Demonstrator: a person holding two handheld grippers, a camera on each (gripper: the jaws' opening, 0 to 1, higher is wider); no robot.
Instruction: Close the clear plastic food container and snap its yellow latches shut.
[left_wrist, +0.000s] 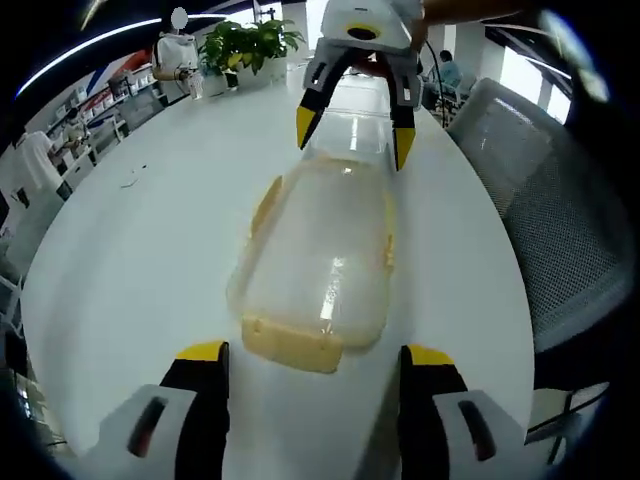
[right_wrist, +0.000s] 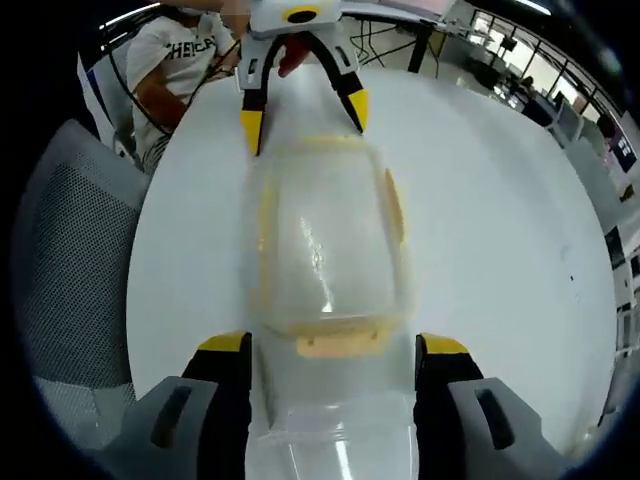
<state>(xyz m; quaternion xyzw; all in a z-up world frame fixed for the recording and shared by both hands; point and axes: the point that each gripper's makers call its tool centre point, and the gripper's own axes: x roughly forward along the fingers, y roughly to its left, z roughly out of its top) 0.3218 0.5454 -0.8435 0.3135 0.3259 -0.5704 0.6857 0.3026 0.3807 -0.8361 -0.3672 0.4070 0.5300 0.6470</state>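
The clear food container (left_wrist: 322, 262) lies on the white table (left_wrist: 140, 250), its lid down and yellow latches (left_wrist: 293, 343) sticking out at the ends and sides. The left gripper (left_wrist: 316, 357) and right gripper (right_wrist: 332, 350) face each other from opposite ends, jaws spread wide and holding nothing. A mesh chair (left_wrist: 560, 220) stands beside the table

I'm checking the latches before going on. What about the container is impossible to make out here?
- Left gripper view: whether the lid is fully seated; the clear plastic glares.
- Right gripper view: the food container's near end is cut off by the bottom edge.
- Both views: whether the yellow latches are snapped.
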